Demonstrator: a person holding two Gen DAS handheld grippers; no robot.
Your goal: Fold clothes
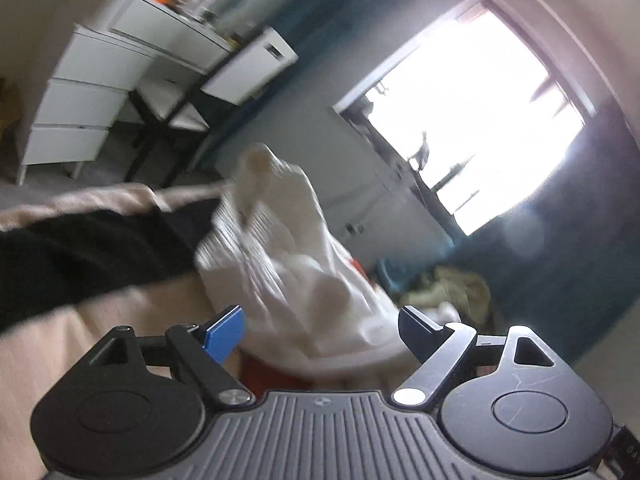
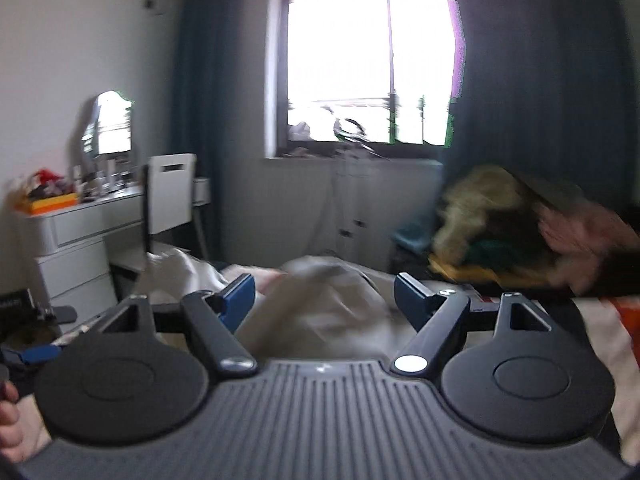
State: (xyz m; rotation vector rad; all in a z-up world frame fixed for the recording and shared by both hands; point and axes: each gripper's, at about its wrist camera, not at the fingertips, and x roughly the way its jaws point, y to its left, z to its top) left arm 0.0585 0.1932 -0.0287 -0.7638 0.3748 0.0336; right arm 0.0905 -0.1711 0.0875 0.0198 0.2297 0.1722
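Note:
A crumpled white ribbed garment (image 1: 296, 264) lies bunched on the bed, just ahead of my left gripper (image 1: 320, 328), which is open and empty with the cloth between and beyond its fingers. A black garment (image 1: 80, 256) lies to its left on the bed. In the right wrist view, blurred pale cloth (image 2: 324, 300) lies on the bed in front of my right gripper (image 2: 324, 294), which is open and empty. A pile of mixed clothes (image 2: 512, 224) sits at the right on the bed.
A white dresser (image 1: 80, 96) with drawers and a chair (image 1: 248, 68) stand by the wall; both also show in the right wrist view, dresser (image 2: 76, 252). A bright window (image 2: 360, 60) with dark blue curtains (image 2: 540, 80) is behind the bed. A person's hand (image 2: 10, 420) is at the lower left.

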